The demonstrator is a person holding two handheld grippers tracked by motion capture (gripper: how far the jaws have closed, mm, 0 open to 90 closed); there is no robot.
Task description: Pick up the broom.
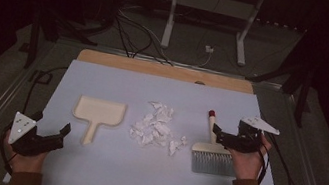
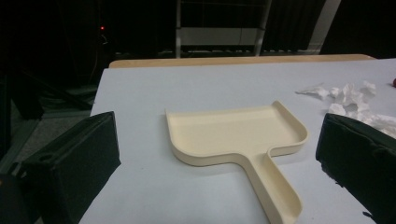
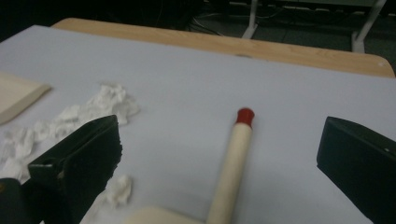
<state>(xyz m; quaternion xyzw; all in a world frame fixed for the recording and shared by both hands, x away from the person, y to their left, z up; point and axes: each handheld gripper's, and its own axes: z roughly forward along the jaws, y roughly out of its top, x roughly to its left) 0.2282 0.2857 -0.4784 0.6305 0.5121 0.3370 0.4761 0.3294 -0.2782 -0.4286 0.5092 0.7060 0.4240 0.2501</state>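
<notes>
1. the brush (image 1: pixel 211 148) likely handles light and stiff; its round wooden handle (image 3: pixel 231 165) is the place to grip, mid-length.
2. it has a red-tipped handle and grey bristles, and lies at 3 o'clock of the paper scraps (image 1: pixel 156 126).
3. the right gripper (image 1: pixel 222 134) hovers wide open over that handle, holding nothing.
4. the left gripper (image 1: pixel 63 134), wide open and empty, sits at 7 o'clock of the cream dustpan (image 2: pixel 238 140), which looks like light, rigid plastic.

Brush (image 3: pixel 231 163) bristles below the right gripper view's edge; dustpan (image 2: pixel 238 140) handle end cut off likewise
</notes>
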